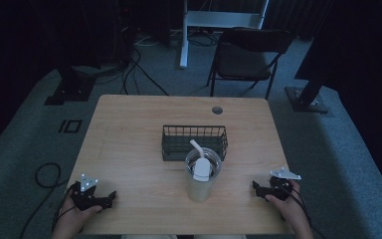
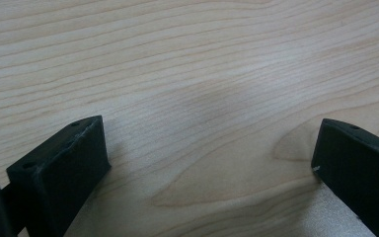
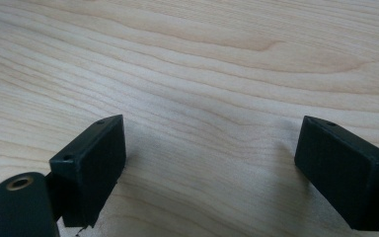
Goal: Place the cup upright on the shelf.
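Tumbler [image 1: 202,175] and its bent white straw [image 1: 197,148] stand upright near the front middle of the wooden table [image 1: 129,144], just in front of a dark wire basket [image 1: 194,142]. A white object sits in the top of the cup; what it is cannot be made out from above.

The left gripper [image 1: 110,195] rests on the table near the front left corner, held in a hand, and the right gripper [image 1: 255,187] rests near the front right edge, also held in a hand. Both point inward toward the cup, which lies between them. The right gripper looks somewhat nearer to the cup than the left, so a reach from that side would likely be the shorter one.

In the left gripper view the jaws stand wide apart over bare wood, with nothing between them. The right gripper view shows the same: jaws spread, only wood grain in the gap.

The cup's long axis runs straight up, so a sideways approach at table height would meet its wall squarely. The straw leans back and to the left, toward the basket, and a grasp on it would probably have to come from above.
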Motion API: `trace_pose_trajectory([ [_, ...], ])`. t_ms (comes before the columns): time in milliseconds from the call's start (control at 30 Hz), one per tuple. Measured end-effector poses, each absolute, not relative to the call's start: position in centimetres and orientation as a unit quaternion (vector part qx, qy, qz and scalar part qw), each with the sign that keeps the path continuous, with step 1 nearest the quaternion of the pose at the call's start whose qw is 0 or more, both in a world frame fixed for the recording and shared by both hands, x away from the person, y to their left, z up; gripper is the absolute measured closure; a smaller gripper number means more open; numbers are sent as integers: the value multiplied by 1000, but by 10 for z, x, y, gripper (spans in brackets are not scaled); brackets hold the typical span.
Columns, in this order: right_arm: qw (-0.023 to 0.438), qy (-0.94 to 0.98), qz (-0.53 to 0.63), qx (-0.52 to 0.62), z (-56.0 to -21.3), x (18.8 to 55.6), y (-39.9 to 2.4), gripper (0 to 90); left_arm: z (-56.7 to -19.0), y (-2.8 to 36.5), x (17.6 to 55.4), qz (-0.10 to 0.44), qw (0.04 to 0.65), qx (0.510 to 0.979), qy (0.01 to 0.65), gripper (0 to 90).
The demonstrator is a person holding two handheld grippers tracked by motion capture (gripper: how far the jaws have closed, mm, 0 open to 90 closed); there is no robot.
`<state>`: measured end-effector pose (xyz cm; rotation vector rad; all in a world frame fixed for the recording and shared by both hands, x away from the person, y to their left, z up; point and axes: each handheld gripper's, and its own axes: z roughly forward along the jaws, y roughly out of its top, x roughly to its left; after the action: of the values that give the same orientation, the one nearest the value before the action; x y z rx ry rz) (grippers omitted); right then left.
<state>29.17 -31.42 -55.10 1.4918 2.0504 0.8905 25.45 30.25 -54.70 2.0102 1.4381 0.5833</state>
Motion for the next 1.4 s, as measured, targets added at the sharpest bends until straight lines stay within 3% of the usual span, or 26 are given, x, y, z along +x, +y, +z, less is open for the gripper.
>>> trace_pose_trajectory([
  [833,225,744,323,540,-551,292,-314,115,-547,303,254,217,297,760,536,8],
  [1400,212,750,350,519,-539,294,-305,116,-547,287,256,201,308,790,491,8],
])
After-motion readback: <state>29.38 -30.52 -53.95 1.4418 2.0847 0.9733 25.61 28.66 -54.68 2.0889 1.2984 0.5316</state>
